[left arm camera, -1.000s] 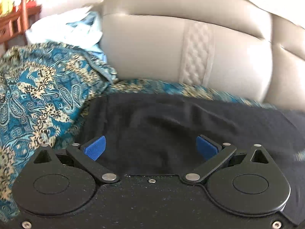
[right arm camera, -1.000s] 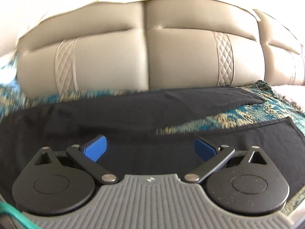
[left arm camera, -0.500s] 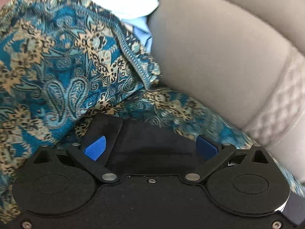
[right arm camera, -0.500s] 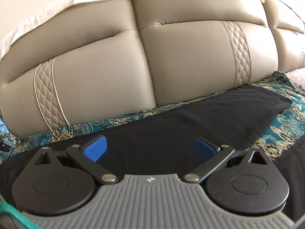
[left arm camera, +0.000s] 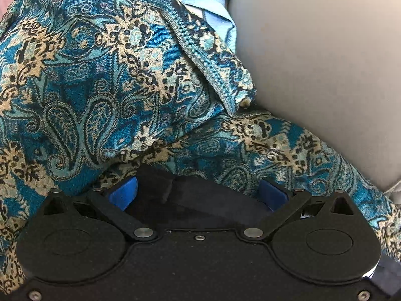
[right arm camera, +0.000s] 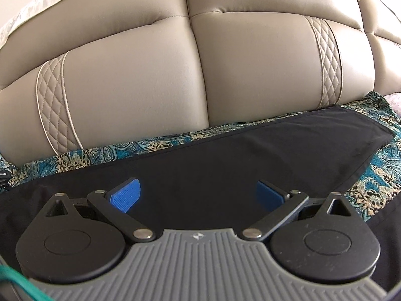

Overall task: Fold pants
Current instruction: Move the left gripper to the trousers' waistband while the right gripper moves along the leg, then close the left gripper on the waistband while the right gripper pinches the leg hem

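While both grippers stand with their blue pads spread wide, nothing is clamped between either pair. Left gripper point(left arm camera: 198, 195): jaws apart, blue pads point(left arm camera: 124, 192) framing a corner of the black fabric pants point(left arm camera: 200, 200). That corner, thick and layered like a waistband or hem, lies directly between the pads and close to the gripper body; whether the pads touch the cloth cannot be told. The corner rests on a teal-and-gold paisley woven throw point(left arm camera: 100, 95), which bunches up in a large fold to the left and ahead of the gripper. Beyond the fold, a pale blue and white garment point(left arm camera: 215, 7) shows at the top, against the beige leather sofa backrest point(left arm camera: 325, 62).

Right gripper point(right arm camera: 198, 195): jaws likewise apart, blue pads point(right arm camera: 125, 195) hovering over or on the broad flat run of the same black pants point(right arm camera: 250, 155). Contact cannot be told. From here one leg stretches ahead and to the right, ending in a straight hem near the right edge of the throw point(right arm camera: 125, 150). A strip of throw shows between the far edge of the leg and the backrest point(right arm camera: 150, 75), which carries two quilted diamond-stitched bands. Another wedge of throw shows right of the gripper, with more black cloth below it. A green cord point(right arm camera: 15, 283) crosses the lower left corner.
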The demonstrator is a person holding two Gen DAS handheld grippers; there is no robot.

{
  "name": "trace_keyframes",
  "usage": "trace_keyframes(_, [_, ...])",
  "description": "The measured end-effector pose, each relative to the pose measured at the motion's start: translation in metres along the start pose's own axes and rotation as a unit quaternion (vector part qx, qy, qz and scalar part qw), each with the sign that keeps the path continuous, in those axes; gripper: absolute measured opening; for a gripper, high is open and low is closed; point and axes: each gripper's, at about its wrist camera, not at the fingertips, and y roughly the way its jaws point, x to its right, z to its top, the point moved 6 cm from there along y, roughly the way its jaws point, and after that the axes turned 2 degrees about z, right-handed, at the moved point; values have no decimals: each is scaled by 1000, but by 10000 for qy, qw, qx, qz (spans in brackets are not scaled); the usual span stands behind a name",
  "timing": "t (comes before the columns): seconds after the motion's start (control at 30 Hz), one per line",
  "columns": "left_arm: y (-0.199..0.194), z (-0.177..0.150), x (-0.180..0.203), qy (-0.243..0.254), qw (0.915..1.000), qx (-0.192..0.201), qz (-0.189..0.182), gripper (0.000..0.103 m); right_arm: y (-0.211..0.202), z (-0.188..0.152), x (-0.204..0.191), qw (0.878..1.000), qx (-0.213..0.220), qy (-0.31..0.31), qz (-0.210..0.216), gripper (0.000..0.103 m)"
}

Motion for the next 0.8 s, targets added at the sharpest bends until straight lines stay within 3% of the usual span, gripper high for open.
trace_keyframes(0.03, [1, 0, -1, -29, 10000, -17, -11, 102, 0, -1, 0, 10000, -7, -9, 9, 103])
trace_keyframes(0.07, [0, 0, -1, -39, 10000, -2, -7, 94, 0, -1, -1, 10000, -14, -18, 14, 103])
trace_keyframes(0.1, [-3, 1, -2, -5, 9999, 76, 83, 66, 0, -2, -2, 10000, -18, -21, 13, 103])
trace_keyframes(0.17, [-14, 1, -8, 164, 9987, 255, 410, 38, -1, -2, -4, 10000, -17, -8, 22, 103])
trace_keyframes(0.3, [-32, 5, -19, 40, 9984, 400, -397, 1, -3, -5, -9, 10000, -42, -9, 74, 103])
trace_keyframes(0.57, [-69, 21, -30, 204, 9912, 672, -1120, 5, -12, -12, -34, 9995, -67, -73, 294, 103])
trace_keyframes(0.63, [-68, 23, -25, 298, 9896, 488, -1323, 18, -14, -14, -43, 9993, -83, -109, 354, 103])
trace_keyframes(0.67, [-66, 23, -23, 323, 9902, 411, -1292, 39, -15, -15, -46, 9992, -91, -125, 381, 103])
trace_keyframes(0.7, [-64, 21, -20, 325, 9922, 362, -1148, 64, -15, -15, -50, 9990, -95, -140, 406, 103])
trace_keyframes(0.77, [-55, 19, -12, 245, 9970, 322, -666, 87, -18, -17, -55, 9988, -105, -182, 442, 103])
trace_keyframes(0.8, [-51, 15, -7, 183, 9986, 308, -379, 88, -19, -18, -57, 9987, -108, -211, 445, 103])
